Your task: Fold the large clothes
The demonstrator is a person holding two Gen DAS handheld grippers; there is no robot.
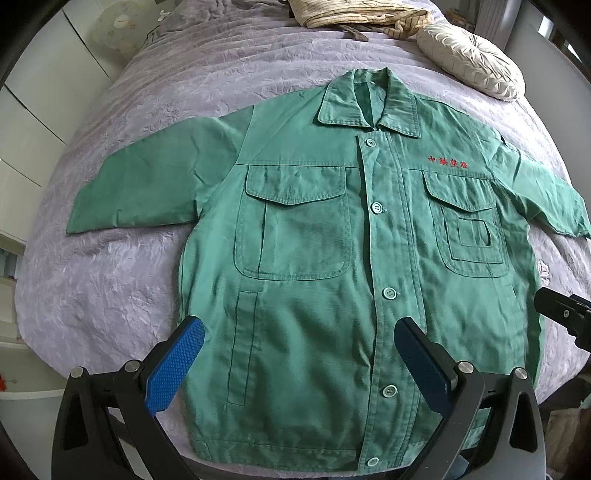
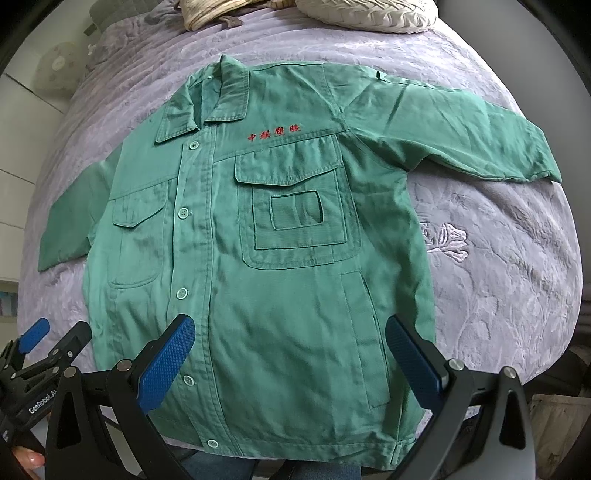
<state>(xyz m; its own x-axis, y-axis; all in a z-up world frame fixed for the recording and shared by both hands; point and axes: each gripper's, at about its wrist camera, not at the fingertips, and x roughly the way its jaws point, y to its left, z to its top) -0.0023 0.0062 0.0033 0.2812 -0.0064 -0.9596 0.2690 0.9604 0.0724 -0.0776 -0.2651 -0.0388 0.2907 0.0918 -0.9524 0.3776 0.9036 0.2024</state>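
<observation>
A green buttoned work jacket (image 1: 314,258) with red embroidered characters lies flat, face up, on a bed, both sleeves spread out sideways; it also shows in the right wrist view (image 2: 280,280). My left gripper (image 1: 299,354) is open and empty, hovering over the jacket's lower left front near the hem. My right gripper (image 2: 290,352) is open and empty over the lower right front. The right gripper's edge shows in the left wrist view (image 1: 565,314); the left gripper shows in the right wrist view (image 2: 44,347).
The bed has a lilac embossed cover (image 1: 110,288). A cream round cushion (image 1: 472,59) and a striped bundle of cloth (image 1: 362,14) lie by the head end. White cupboards (image 1: 33,110) stand at the left.
</observation>
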